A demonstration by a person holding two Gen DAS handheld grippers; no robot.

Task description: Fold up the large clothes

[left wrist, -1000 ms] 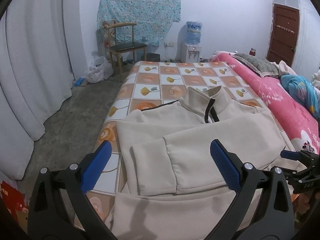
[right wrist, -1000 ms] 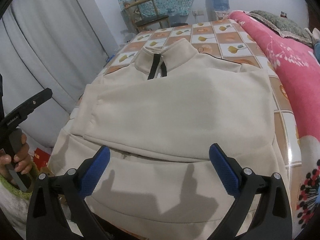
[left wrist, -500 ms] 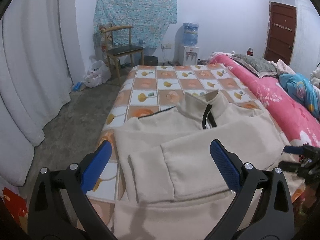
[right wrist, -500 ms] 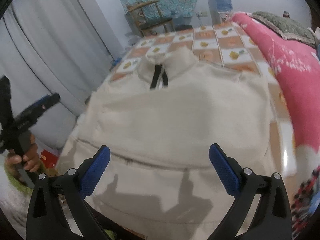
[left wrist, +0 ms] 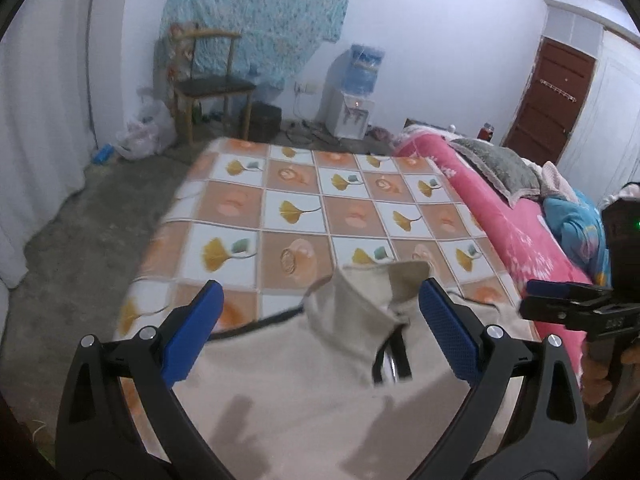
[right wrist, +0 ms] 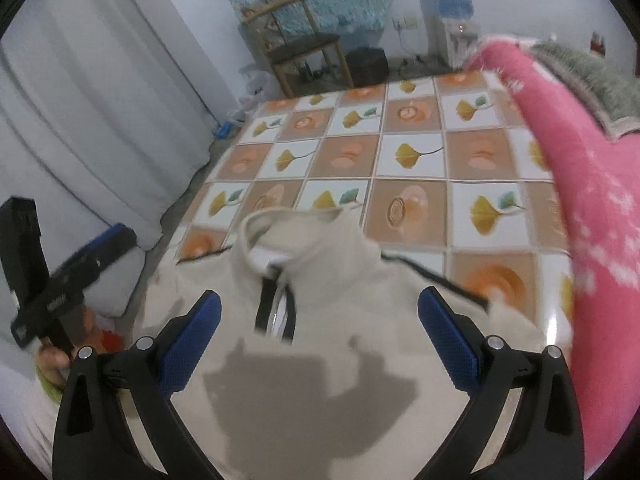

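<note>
A beige pullover (left wrist: 304, 392) with a stand-up collar (left wrist: 360, 304) and a dark zip (left wrist: 394, 360) lies flat on the checked tablecloth (left wrist: 296, 208). My left gripper (left wrist: 320, 336) hovers open over its upper chest, its blue pads either side of the collar and holding nothing. In the right wrist view the pullover (right wrist: 340, 364) fills the lower half, its collar (right wrist: 304, 248) pointing away. Above the zip (right wrist: 276, 308) my right gripper (right wrist: 320, 338) stands open and empty. The sleeves and hem lie below both views.
A pink blanket (right wrist: 592, 184) borders the cloth on the right. A wooden chair (left wrist: 208, 84), a water dispenser (left wrist: 356, 92) and a dark box (left wrist: 262, 122) stand at the far wall. White curtains (right wrist: 100, 100) hang on the left. A hand (right wrist: 52, 356) holds the left gripper.
Both grippers have moved forward from the hem up to the collar. The folded sleeves have dropped out of view. Both stay open.
</note>
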